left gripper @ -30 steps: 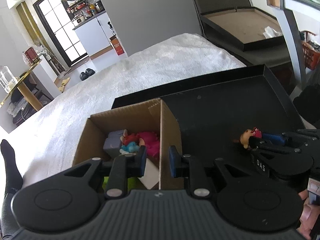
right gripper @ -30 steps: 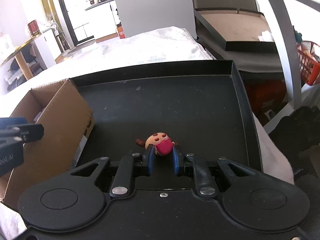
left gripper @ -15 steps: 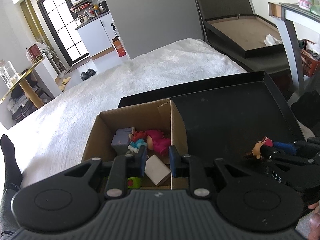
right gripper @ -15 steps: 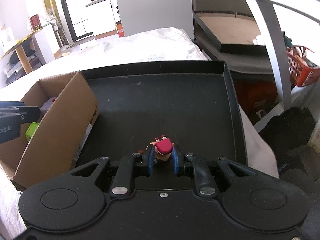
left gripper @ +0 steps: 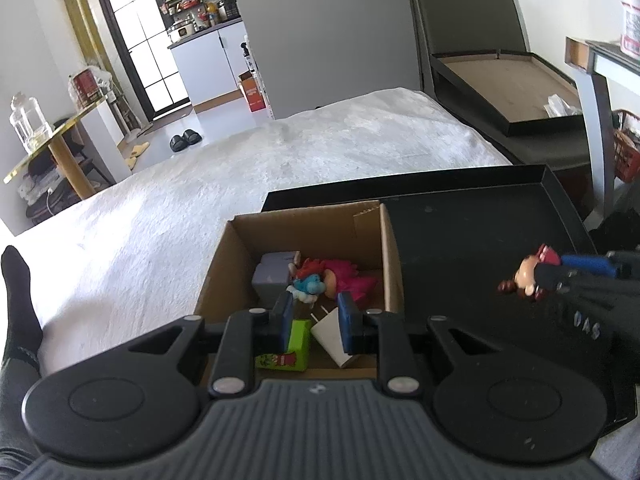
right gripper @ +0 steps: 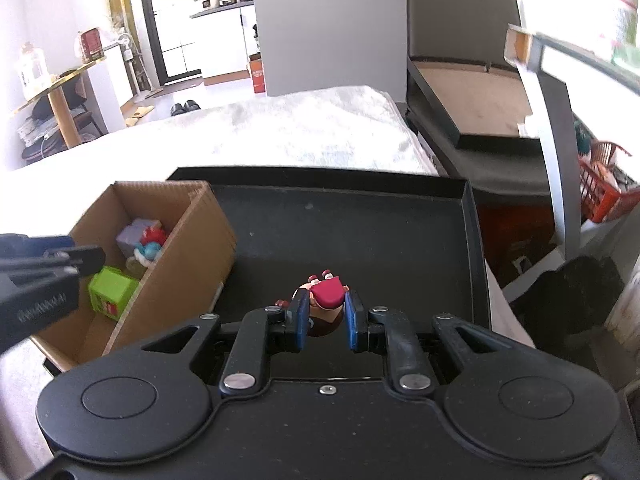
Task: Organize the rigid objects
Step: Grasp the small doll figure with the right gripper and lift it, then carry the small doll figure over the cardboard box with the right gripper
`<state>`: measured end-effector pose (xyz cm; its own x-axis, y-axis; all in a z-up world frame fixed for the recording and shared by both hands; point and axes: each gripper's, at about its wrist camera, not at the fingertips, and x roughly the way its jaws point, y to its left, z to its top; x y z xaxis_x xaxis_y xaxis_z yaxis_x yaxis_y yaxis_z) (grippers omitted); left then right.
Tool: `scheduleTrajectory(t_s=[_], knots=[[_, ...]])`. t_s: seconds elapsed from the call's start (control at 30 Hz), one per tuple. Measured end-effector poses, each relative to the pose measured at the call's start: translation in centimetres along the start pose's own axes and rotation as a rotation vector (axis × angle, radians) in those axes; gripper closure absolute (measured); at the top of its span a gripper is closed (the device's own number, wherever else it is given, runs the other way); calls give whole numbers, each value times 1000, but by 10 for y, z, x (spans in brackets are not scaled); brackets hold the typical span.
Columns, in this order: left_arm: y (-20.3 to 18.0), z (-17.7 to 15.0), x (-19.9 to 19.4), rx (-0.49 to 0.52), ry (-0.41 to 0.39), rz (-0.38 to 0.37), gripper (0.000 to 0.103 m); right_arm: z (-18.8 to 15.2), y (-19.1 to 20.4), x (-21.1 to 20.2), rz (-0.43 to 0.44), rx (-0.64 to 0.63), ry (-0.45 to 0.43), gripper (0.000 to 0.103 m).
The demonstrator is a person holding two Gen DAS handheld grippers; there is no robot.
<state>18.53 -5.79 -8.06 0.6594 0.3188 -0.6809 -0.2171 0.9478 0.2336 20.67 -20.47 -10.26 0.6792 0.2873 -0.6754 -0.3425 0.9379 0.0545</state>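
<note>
My right gripper (right gripper: 326, 320) is shut on a small toy figure (right gripper: 326, 296) with a red cap, held above the black tray (right gripper: 360, 236); the figure also shows in the left wrist view (left gripper: 528, 274). A cardboard box (left gripper: 304, 220) stands at the tray's left and holds a pink doll (left gripper: 344, 276), a blue smurf (left gripper: 310, 282), a lilac block (left gripper: 272, 274), a green box (left gripper: 294, 350) and a white block (left gripper: 328, 334). My left gripper (left gripper: 314, 324) hangs above the box's near edge, jaws a little apart, empty.
The tray and box (right gripper: 188, 264) rest on a white fluffy cover (left gripper: 240, 168). A second black tray with a brown floor (left gripper: 508, 84) lies at the back right. A grey post (right gripper: 556, 160) and a red basket (right gripper: 604, 188) stand to the right.
My right gripper has lifted the figure off the tray and moved left towards the box. My left gripper has risen and pulled back, showing more of the box's inside.
</note>
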Motion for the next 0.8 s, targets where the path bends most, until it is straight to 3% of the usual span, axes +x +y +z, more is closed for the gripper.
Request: scheduleTrajectory(t_s=[0.13, 0.2, 0.27, 0.8], knots=[[12, -2, 3, -33, 18, -4, 74, 12, 11, -9, -2, -32, -25, 84], [20, -3, 3, -58, 14, -1, 59, 16, 17, -12, -2, -44, -36, 84], [29, -4, 3, -83, 11, 5, 52, 21, 23, -14, 1, -51, -42, 84], [89, -24, 23, -267, 39, -30, 50, 46, 87, -16, 11, -181, -74, 84]])
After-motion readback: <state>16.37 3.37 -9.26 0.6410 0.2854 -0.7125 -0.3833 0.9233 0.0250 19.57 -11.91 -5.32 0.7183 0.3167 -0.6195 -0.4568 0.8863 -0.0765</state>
